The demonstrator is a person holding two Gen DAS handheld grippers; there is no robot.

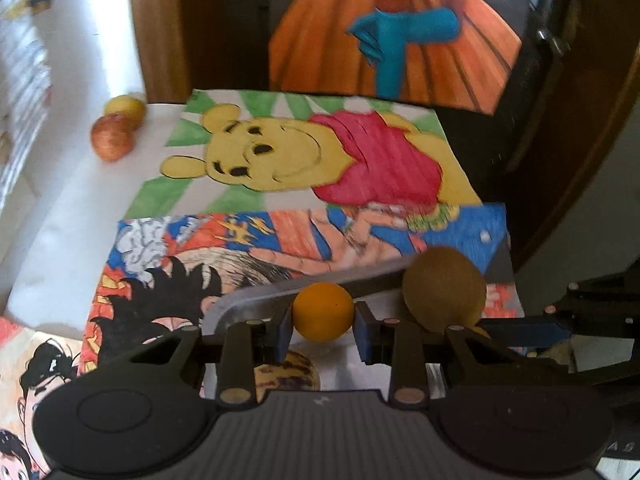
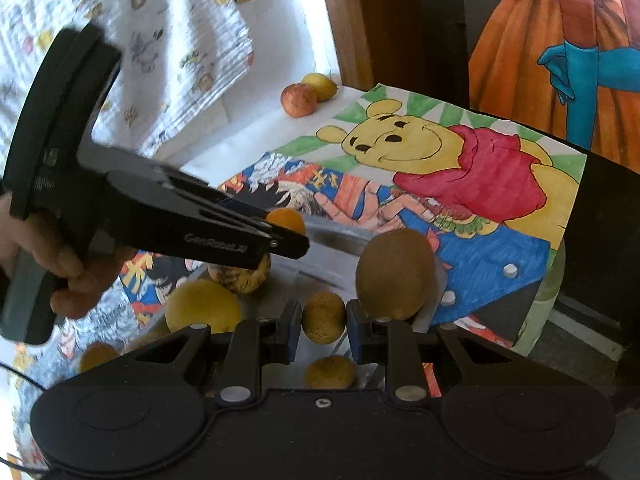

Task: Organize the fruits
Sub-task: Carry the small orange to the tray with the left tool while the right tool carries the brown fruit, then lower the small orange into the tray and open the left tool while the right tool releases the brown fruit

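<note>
Clearly we grip the small smooth orange fruit [image 1: 323, 312] in left gripper [image 1: 323, 322] jaws and a rough tan fruit [image 2: 323, 317] in right gripper [image 2: 323, 326] jaws above the metal tray [image 1: 256, 294]; round skins could slip, or knock the brown kiwi [image 2: 394, 274].

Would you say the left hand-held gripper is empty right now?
No: the left hand-held gripper is shut on a small orange fruit, with both blue pads pressed against its sides.
</note>
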